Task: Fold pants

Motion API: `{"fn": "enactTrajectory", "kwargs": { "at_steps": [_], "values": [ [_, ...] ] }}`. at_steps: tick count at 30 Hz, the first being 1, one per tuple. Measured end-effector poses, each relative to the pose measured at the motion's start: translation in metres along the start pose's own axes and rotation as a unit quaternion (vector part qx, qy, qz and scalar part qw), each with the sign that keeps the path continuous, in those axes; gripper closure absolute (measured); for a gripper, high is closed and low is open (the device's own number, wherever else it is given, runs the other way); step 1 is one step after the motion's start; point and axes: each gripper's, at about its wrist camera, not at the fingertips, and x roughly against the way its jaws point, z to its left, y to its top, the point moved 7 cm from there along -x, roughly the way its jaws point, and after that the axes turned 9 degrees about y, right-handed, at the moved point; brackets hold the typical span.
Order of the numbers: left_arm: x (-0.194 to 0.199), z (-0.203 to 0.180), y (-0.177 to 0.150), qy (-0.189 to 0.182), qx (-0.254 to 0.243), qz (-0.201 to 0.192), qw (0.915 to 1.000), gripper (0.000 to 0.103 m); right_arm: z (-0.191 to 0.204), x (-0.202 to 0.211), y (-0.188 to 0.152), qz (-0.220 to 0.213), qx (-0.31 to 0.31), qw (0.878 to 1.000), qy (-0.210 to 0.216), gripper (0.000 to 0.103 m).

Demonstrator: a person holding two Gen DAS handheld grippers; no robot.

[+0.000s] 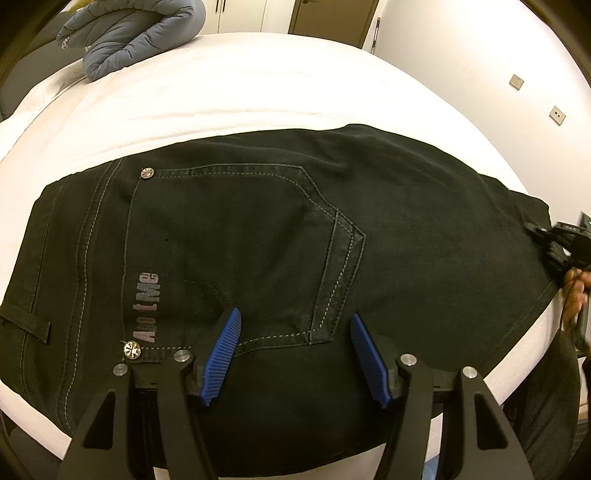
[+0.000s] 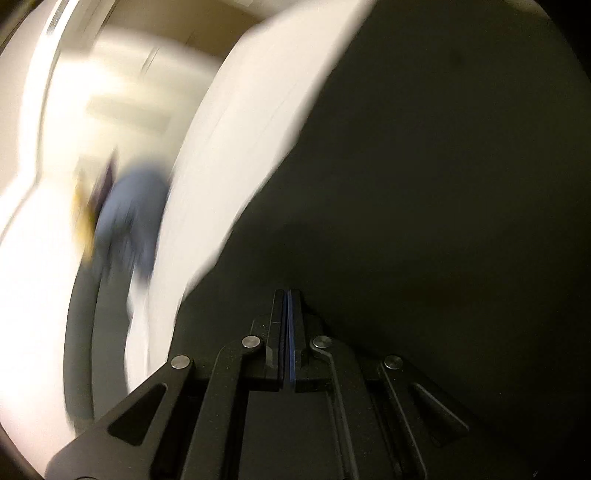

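Note:
Black jeans (image 1: 258, 221) lie flat across the white bed (image 1: 240, 85), back pocket up and waistband at the left. My left gripper (image 1: 295, 314) hovers over the pocket's lower edge, open, with its blue pads (image 1: 225, 354) wide apart and nothing pinched. The right wrist view is smeared with blur. It shows my right gripper (image 2: 287, 291) shut, pads pressed flat together with no cloth visible between them, over the dark jeans (image 2: 424, 184). A hand (image 1: 574, 295) with that tool's black body shows at the jeans' right end.
A blue puffer jacket (image 1: 136, 33) lies at the bed's far left corner and shows as a blue blur (image 2: 136, 214) in the right wrist view. Pale walls and cupboard doors (image 1: 240, 14) stand behind the bed. The mattress edge (image 1: 517, 354) runs close on the right.

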Motion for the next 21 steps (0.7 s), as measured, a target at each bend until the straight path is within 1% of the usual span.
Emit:
{"fn": "enactTrajectory", "kwargs": {
  "at_steps": [1,2,3,4,5,7,8,9,10,12,13,14,16,17,19,20,21],
  "values": [
    [0.0,0.0,0.0,0.0,0.001,0.0,1.0,0.039,-0.012,0.026,0.02,-0.044,-0.01,0.999,-0.027,0.103],
    [-0.001,0.0,0.0,0.001,0.001,-0.001,1.0,0.039,-0.018,0.044,0.031,-0.072,-0.018,0.996,-0.047,0.101],
    [-0.001,0.001,0.0,0.002,0.001,-0.002,1.0,0.039,-0.02,0.062,0.039,-0.097,-0.024,0.993,-0.063,0.096],
    [-0.001,0.001,-0.001,0.004,0.0,-0.002,1.0,0.039,-0.013,0.072,0.039,-0.108,-0.02,0.992,-0.062,0.095],
    [0.001,0.001,0.0,0.005,0.0,-0.002,1.0,0.039,-0.002,0.074,0.032,-0.106,-0.01,0.993,-0.05,0.095],
    [0.002,0.001,0.0,0.007,-0.002,-0.001,1.0,0.039,0.035,0.056,0.0,-0.064,0.029,0.998,-0.006,0.095],
    [0.002,0.0,0.0,0.007,-0.003,0.0,1.0,0.039,0.048,0.043,-0.019,-0.033,0.044,0.998,0.013,0.095],
    [0.001,0.0,0.0,0.007,-0.003,0.0,1.0,0.039,0.063,0.021,-0.048,0.014,0.059,0.998,0.035,0.095],
    [0.002,0.0,0.001,0.007,-0.004,0.001,1.0,0.039,0.073,-0.002,-0.079,0.066,0.069,0.994,0.05,0.095],
    [0.001,-0.001,0.001,0.008,-0.007,0.003,0.9999,0.038,0.073,-0.037,-0.127,0.131,0.067,0.988,0.055,0.095],
    [0.001,-0.002,0.001,0.008,-0.008,0.004,0.9999,0.038,0.066,-0.047,-0.139,0.146,0.06,0.986,0.047,0.096],
    [0.001,-0.002,0.001,0.008,-0.008,0.004,0.9999,0.038,0.056,-0.052,-0.151,0.155,0.052,0.986,0.038,0.103],
    [0.002,-0.004,0.002,0.011,-0.009,0.003,0.9999,0.039,0.046,-0.051,-0.152,0.142,0.047,0.988,0.048,0.103],
    [0.003,-0.005,0.003,0.015,-0.011,0.002,0.9998,0.039,0.04,-0.045,-0.144,0.132,0.045,0.989,0.043,0.103],
    [0.01,-0.01,0.007,0.021,-0.018,0.0,0.9996,0.041,0.02,-0.025,-0.112,0.086,0.037,0.996,0.013,0.103],
    [0.014,-0.012,0.009,0.016,-0.02,-0.004,0.9997,0.043,0.011,-0.018,-0.097,0.068,0.027,0.997,0.004,0.103],
    [0.02,-0.014,0.011,0.012,-0.021,-0.013,0.9996,0.043,-0.001,-0.002,-0.085,0.047,0.015,0.999,-0.006,0.103]
  ]
}}
